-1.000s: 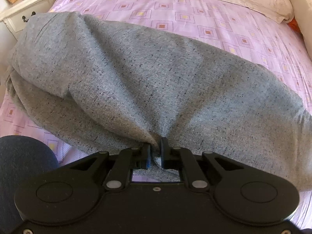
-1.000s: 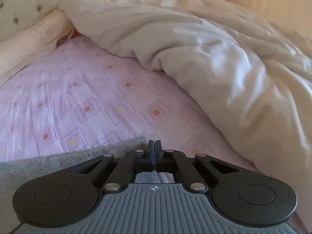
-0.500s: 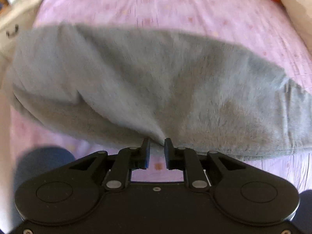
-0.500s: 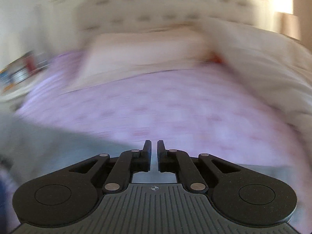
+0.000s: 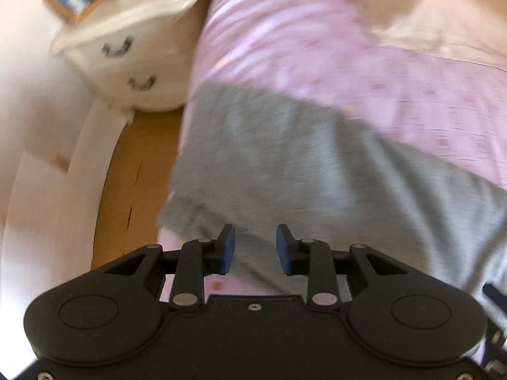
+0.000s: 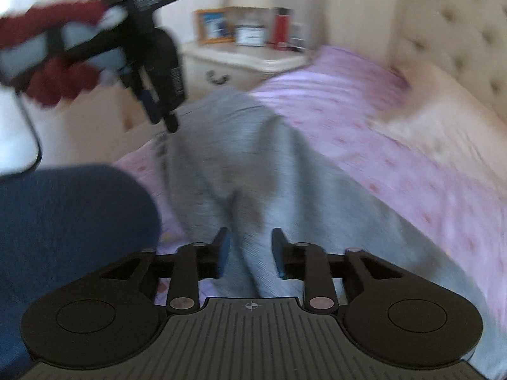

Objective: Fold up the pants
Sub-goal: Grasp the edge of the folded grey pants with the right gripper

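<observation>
Two tools are seen with their jaws apart, and both have just been opening. Grey cloth shows beyond each gap, but nothing is pinched by either pair of pads. The left tool [image 5: 255, 245] is held steeply downward over the near edge of the pants [image 5: 317, 164], which lie flat on the bed [image 5: 412, 95], running from 9 o'clock toward 3 o'clock in its view. The right tool [image 6: 248, 247] is aimed along the pants [image 6: 253, 174] toward 12 o'clock. Both are judged to be parted because a fold has been laid and the cloth let go.

Only in the right wrist view are the left tool [image 6: 161, 110] at 10 o'clock, a gloved hand [image 6: 54, 53] and a dark blue mass [image 6: 63, 221] at 8 o'clock shown. Only in the left wrist view is the floor [image 5: 126, 190] beside the nightstand [image 5: 133, 50] shown.
</observation>
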The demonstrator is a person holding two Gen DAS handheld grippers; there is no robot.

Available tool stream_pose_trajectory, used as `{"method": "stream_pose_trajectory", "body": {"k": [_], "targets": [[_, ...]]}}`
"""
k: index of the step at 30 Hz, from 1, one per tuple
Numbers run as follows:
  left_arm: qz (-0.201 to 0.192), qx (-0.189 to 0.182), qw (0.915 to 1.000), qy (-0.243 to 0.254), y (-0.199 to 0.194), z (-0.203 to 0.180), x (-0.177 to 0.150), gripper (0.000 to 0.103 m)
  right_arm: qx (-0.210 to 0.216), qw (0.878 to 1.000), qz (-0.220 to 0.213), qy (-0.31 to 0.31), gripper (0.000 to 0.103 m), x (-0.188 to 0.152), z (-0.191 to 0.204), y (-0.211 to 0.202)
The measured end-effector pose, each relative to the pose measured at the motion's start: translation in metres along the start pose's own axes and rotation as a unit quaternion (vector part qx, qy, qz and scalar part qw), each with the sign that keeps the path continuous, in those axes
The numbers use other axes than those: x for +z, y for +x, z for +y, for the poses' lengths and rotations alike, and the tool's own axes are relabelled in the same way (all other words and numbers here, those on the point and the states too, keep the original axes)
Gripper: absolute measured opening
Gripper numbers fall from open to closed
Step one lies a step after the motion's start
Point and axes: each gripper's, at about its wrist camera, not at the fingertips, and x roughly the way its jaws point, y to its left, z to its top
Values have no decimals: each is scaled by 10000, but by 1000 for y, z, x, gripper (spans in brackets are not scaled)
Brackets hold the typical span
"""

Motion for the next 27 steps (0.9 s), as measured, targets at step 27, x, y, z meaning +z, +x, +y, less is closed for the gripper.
{"method": "stream_pose_trajectory", "body": {"k": [27], "targets": [[-615, -345, 9973, 201, -4, 21, 12, 39, 1566, 9842, 721, 409, 0, -3, -2, 50]]}}
